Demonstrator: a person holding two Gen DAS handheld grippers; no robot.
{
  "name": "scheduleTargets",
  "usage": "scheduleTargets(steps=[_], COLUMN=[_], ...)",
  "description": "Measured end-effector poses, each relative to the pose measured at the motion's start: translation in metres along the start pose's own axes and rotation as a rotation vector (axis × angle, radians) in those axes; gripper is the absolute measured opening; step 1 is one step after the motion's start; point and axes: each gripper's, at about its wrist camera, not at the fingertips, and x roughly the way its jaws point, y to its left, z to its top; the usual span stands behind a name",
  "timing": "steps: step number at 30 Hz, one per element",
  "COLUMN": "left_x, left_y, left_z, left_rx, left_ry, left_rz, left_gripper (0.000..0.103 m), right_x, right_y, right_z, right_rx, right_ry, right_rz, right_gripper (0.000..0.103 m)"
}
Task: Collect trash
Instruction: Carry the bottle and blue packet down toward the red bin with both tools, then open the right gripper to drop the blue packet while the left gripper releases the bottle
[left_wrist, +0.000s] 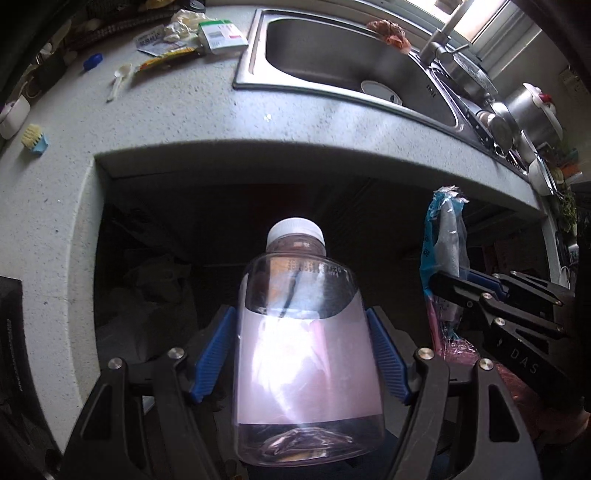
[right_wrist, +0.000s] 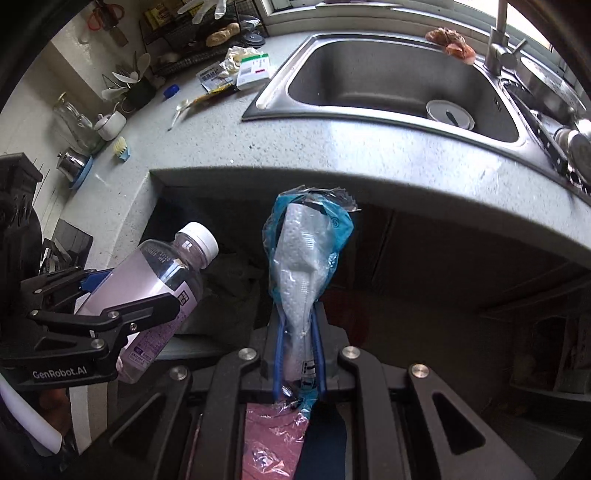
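Observation:
My left gripper is shut on a clear plastic bottle with a white cap and a pale pink label. It also shows at the left of the right wrist view. My right gripper is shut on a crumpled blue and clear plastic wrapper, seen too at the right of the left wrist view. Both are held in front of the grey counter, over a dark opening under it. More trash lies on the far counter: a white and green box, crumpled paper, a yellow wrapper.
A steel sink with a round lid in it is set in the counter at right, with a tap and a rag behind. A plastic spoon, a blue cap and a brush lie at left.

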Motion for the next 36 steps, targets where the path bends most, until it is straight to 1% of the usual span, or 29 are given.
scheduleTargets(steps=[5,8,11,14,18,21,25,29,31,34,36], left_x=[0.054,0.091,0.132,0.177,0.242,0.287,0.338,0.384,0.409,0.432,0.443], left_y=[0.014,0.026,0.039,0.051,0.061,0.064,0.065,0.058,0.057,0.050,0.053], left_z=[-0.008,-0.011,-0.016,-0.021,-0.031,-0.036,-0.045,-0.043,-0.042,-0.048,-0.056], left_rx=[0.013,0.021,0.039,0.051,0.067,0.086,0.138,0.146,0.149,0.188,0.182], left_ry=[0.050,0.061,0.053,0.073,0.091,0.099,0.106,0.124,0.148,0.141,0.155], left_rz=[-0.054,-0.055,-0.066,-0.073,-0.095,-0.116,-0.097,-0.123,-0.105,-0.078,-0.089], left_gripper=[0.070,0.070,0.070,0.070,0.070,0.070,0.070,0.070,0.070,0.070,0.070], right_x=[0.046,0.083,0.119,0.161,0.219,0.259,0.307,0.346,0.362,0.376,0.385], right_y=[-0.011,-0.017,-0.023,-0.034,-0.055,-0.072,-0.093,-0.112,-0.125,-0.140,-0.147], right_z=[-0.016,-0.024,-0.033,-0.041,-0.056,-0.071,-0.088,-0.103,-0.109,-0.127,-0.130], right_rx=[0.051,0.070,0.077,0.095,0.125,0.144,0.164,0.178,0.193,0.216,0.219], right_ry=[0.053,0.085,0.096,0.111,0.137,0.137,0.148,0.150,0.156,0.160,0.164], right_rz=[0.003,-0.003,-0.005,-0.011,-0.013,-0.009,-0.022,-0.025,-0.025,-0.032,-0.032], right_gripper=[0.013,0.013,0.013,0.013,0.013,0.013,0.013,0.013,0.013,0.013,0.013])
